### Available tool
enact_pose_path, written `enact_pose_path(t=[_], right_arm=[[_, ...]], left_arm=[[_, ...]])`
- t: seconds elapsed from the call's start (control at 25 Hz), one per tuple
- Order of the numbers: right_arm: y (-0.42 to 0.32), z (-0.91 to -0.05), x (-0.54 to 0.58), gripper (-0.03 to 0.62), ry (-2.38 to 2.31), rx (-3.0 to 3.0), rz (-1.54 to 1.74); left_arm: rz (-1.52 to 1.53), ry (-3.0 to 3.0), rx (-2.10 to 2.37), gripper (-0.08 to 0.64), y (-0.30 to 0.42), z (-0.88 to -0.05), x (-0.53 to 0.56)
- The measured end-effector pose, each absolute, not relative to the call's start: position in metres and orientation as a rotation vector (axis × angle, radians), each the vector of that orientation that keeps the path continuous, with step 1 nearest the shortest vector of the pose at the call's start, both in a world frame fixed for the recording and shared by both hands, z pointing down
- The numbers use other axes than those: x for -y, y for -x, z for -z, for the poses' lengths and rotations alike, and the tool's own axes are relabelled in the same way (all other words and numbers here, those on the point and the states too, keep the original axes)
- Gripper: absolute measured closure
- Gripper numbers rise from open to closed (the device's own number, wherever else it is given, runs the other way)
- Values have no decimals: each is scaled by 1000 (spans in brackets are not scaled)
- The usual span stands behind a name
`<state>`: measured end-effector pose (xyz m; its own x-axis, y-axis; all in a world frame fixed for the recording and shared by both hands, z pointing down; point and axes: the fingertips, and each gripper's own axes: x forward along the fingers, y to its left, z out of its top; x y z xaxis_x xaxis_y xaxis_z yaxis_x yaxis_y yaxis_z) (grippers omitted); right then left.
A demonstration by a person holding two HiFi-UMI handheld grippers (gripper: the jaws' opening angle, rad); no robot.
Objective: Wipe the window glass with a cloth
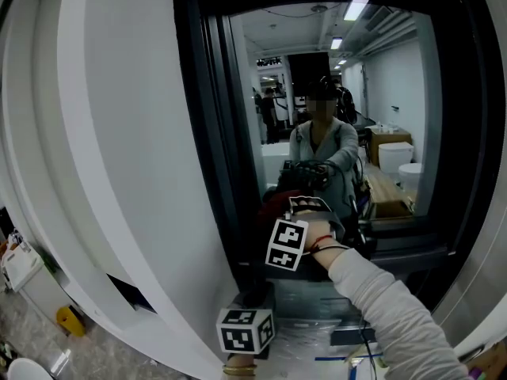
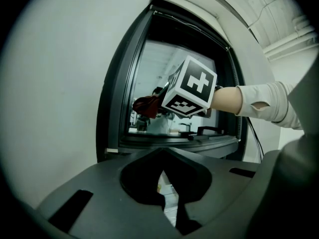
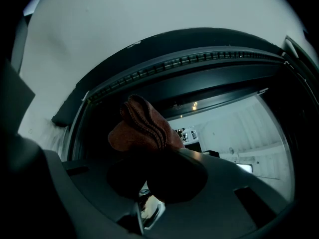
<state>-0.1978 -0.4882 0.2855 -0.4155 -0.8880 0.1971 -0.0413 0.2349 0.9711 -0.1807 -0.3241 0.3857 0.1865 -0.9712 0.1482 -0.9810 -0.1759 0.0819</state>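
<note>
- At the lower left of the glass (image 1: 348, 117), close to the dark frame (image 1: 214, 133), the right gripper (image 1: 289, 203) holds a red-brown cloth (image 1: 276, 202) up to the pane.
- In the right gripper view its jaws are pressed onto the cloth (image 3: 142, 128), which stands out beyond the tips as a bunched wad with stitched edges running upward.
- The glass (image 3: 239, 133) lies straight ahead of the cloth. No view settles whether the two touch.
- Most of the pane lies up and to the right of the cloth, so I judge the wipe should travel that way, away from the frame.
- The left gripper (image 1: 253, 298) hangs lower, below the sill and back from the glass. In its own view the jaws (image 2: 162, 176) are pressed together with nothing between them.
- The right gripper is much the nearer to the glass, and it alone carries the cloth (image 2: 145, 105).
- No brand, label or writing can be read. The only print is the black-and-white square markers on the gripper cubes (image 2: 192, 87).
</note>
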Motion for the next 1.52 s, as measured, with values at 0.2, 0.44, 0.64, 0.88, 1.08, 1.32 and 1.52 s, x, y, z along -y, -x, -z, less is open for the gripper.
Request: enact_pose_path(t=[0.2, 0.44, 0.64, 0.88, 1.08, 1.32, 1.52], right_arm=[[199, -293, 489, 535, -864, 1680, 1275], [197, -279, 479, 535, -878, 1748, 1301], [182, -230, 464, 535, -930, 1811, 1347], [145, -153, 457, 535, -1052, 1813, 1421], [107, -75, 454, 535, -1190, 1755, 1500], [66, 30, 447, 535, -1362, 1652, 1606], [42, 105, 444, 535, -1494, 1558, 1660]], left_arm=[[-102, -2302, 1907, 555, 178, -383, 324], [-101, -2310, 1905, 555, 173, -381, 325], [-102, -2333, 1878, 555, 160, -381, 333], [-108, -2398, 1823, 555, 135, -378, 346], [-109, -2439, 1794, 555, 119, -374, 359], [-101, -2459, 1775, 555, 109, -368, 374], [-94, -2476, 1771, 555, 104, -361, 383]])
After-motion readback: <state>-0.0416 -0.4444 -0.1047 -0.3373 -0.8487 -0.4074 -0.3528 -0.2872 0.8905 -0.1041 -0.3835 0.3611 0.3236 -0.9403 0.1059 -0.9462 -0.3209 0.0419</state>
